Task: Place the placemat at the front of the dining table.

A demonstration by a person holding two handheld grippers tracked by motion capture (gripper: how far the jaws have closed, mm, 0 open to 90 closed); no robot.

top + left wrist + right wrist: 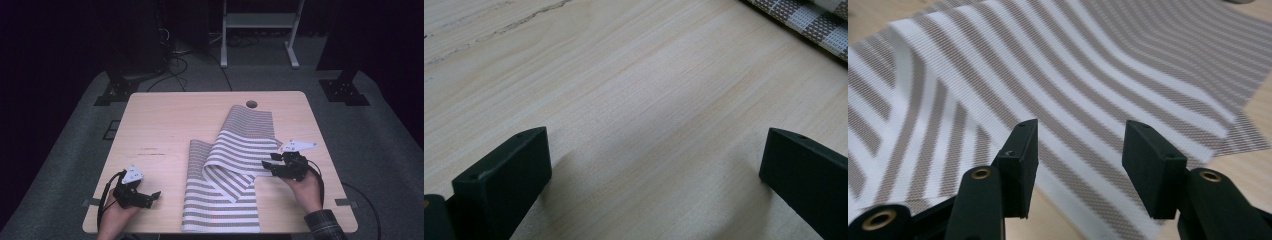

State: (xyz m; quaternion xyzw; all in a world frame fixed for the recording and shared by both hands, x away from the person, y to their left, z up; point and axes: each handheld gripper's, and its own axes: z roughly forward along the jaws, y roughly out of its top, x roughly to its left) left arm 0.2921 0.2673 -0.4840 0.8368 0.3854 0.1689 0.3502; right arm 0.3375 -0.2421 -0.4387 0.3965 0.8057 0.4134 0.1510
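Observation:
A brown-and-white striped cloth [230,165] lies on the wooden table [165,120], right of centre, with one part folded diagonally over the rest. My right gripper [267,167] sits at the cloth's right edge, held by a hand. In the right gripper view its jaws [1080,150] stand open just above the striped cloth [1073,75], and nothing is pinched between them. My left gripper [152,197] rests near the table's front left corner. Its jaws [654,160] are wide open over bare wood, and the cloth's edge [809,20] lies farther off.
A round cable hole [251,104] is near the table's far edge. Behind the table stand a white frame [257,30] and black stand feet [117,90], with cables on the grey floor. Bare wood lies to the left of the cloth.

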